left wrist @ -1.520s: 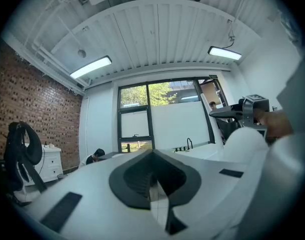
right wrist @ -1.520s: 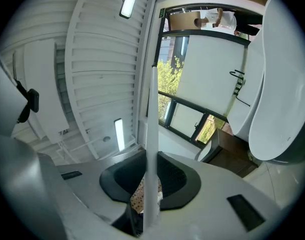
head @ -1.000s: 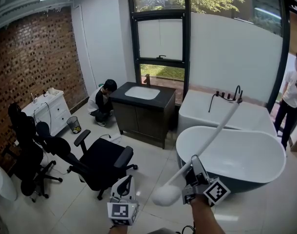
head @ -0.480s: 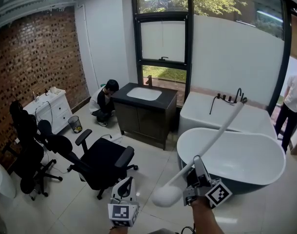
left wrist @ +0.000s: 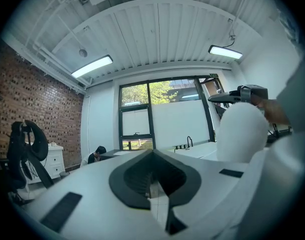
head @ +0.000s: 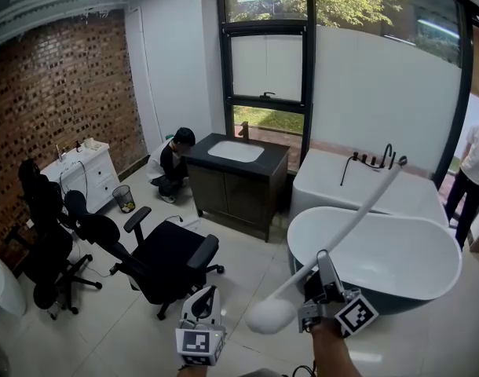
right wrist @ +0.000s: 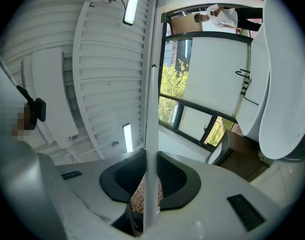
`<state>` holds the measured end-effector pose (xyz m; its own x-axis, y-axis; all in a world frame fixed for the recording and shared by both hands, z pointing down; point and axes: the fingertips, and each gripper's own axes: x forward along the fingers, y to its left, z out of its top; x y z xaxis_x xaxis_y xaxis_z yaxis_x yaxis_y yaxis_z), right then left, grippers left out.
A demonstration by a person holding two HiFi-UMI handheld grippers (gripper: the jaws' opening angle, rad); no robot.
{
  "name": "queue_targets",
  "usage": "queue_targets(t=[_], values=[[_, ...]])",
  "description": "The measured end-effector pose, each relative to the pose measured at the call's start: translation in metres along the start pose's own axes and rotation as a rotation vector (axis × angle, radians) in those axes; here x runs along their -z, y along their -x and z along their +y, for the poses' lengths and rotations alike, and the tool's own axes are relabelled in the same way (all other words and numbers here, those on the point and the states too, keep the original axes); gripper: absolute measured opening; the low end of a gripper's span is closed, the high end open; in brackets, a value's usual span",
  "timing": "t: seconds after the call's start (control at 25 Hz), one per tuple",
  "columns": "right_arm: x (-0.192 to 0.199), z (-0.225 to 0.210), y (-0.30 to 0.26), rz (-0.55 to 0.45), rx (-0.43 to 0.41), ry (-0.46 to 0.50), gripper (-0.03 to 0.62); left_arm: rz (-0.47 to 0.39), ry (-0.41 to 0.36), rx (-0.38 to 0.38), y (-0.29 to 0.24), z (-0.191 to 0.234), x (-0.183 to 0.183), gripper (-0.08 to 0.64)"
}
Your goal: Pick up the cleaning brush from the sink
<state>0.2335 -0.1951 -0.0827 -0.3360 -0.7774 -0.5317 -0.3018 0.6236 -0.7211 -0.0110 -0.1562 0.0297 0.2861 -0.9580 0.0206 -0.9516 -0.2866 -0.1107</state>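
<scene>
Brush is out of the sink and in the right gripper

The brush (head: pixel 357 214) hangs in the air in front of the tub (head: pixel 451 267), well away from the sink (head: pixel 235 150) off at 11 o'clock. Its long axis runs from the round white head at 8 o'clock of the right gripper (head: pixel 322 283) up to the handle tip at 1 o'clock. That gripper's jaws are pinched on the handle near the head. The left gripper (head: pixel 206 295), at 9 o'clock, is closed on nothing, so the right hand does the work, I'd say.
</scene>
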Motion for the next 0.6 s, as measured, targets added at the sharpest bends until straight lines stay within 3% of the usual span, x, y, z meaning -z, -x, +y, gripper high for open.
queue_targets(t=[0.6], values=[[-0.0016, 0.0102, 0.0029, -0.005, -0.021, 0.01, 0.075, 0.007, -0.001, -0.004, 0.0074, -0.0038, -0.0014, 0.005]])
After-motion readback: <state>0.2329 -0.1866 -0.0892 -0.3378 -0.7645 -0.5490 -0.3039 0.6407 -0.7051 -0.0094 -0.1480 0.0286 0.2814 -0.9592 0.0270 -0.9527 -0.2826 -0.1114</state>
